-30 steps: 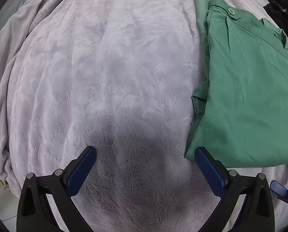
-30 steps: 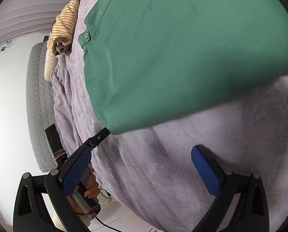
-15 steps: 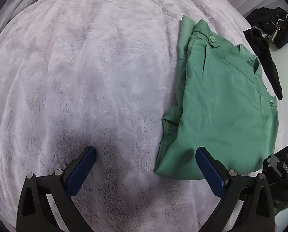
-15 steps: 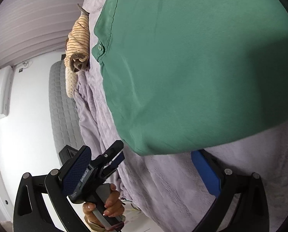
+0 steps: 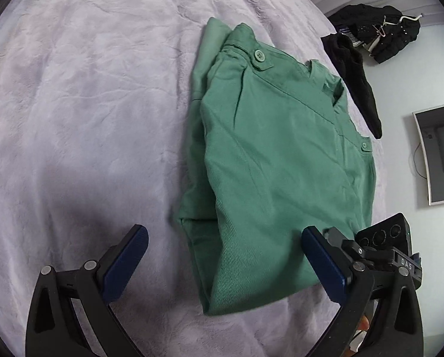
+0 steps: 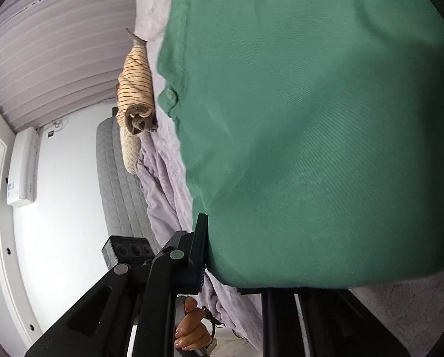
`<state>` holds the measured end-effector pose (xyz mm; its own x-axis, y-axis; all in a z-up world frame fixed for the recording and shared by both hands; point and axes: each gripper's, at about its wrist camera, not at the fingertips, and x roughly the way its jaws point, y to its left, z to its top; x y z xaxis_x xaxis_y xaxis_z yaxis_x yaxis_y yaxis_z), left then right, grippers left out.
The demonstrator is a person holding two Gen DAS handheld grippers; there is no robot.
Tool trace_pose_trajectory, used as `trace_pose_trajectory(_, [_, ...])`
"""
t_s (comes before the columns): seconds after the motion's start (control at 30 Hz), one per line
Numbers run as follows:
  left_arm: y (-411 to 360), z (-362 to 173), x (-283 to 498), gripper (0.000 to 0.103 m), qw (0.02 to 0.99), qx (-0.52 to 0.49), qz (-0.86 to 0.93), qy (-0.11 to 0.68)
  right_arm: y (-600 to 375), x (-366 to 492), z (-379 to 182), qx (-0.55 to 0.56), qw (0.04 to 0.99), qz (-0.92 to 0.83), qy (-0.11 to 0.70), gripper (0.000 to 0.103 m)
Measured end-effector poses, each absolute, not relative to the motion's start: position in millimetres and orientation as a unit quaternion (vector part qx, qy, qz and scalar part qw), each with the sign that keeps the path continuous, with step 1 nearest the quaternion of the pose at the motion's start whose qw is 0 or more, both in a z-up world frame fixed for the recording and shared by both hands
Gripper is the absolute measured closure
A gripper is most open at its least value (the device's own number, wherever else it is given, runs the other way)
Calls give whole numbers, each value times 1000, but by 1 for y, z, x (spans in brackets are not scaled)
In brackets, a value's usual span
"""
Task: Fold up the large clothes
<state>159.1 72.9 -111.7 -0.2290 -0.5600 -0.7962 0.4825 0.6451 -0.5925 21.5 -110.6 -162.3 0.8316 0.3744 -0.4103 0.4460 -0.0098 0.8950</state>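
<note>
Between the spread jaws of the left gripper [image 5: 222, 260] lies the near corner of a folded green garment [image 5: 278, 160], flat on a pale lilac plush blanket [image 5: 82, 89]. The right blue pad sits over the garment's near edge, while the left pad hangs above bare blanket; neither pad presses the cloth. Ahead of the jaws the garment runs away toward its buttoned tabs, with a narrower folded layer showing along its left side. Beyond its far right edge a black garment [image 5: 356, 80] trails off the blanket.

Just right of the left gripper's right finger, the black body of the right gripper [image 5: 382, 238] meets the garment's near right corner. From the right wrist view, the right gripper [image 6: 234, 270] has its fingers drawn close at the garment's hem, and the cloth covers the tips, so whether they pinch it cannot be told. Left of those jaws, a rolled striped tan cloth [image 6: 135, 89] rests at the blanket's edge.
</note>
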Motion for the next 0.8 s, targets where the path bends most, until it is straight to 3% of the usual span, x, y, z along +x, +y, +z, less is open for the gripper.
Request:
trace_pose_trajectory(0.17, [38,-125,185,0,555,-108,-467,680,-118,24,-125,661,694,-7,285,87])
trace_pose_trajectory(0.3, [-2,-132,188,0,539,-103,-475,688,-120,28,-117,647,704,-4,294,88])
trace_pose_trajectory(0.37, [-17,-131,182,12,556,-69,-464,686,-117,28,-119,639,701,-6,318,88])
trace_pose_trajectory(0.4, [-23,-131,178,51,573,-35,-454,682,-115,28,-121,634,695,-6,338,86])
trace_pose_trajectory(0.43, [-28,-133,175,76,582,-1,-445,681,-111,27,-124,631,684,0,366,84])
trace_pose_trajectory(0.57, [-25,-125,171,83,600,-6,-439,669,-115,12,-115,587,678,9,442,84])
trace_pose_trajectory(0.7, [-26,-96,158,85,632,13,-450,631,-162,-7,-78,507,748,-71,422,84])
trace_pose_trajectory(0.8, [-38,-70,150,86,648,17,-458,608,-196,-1,-83,456,763,-129,440,88])
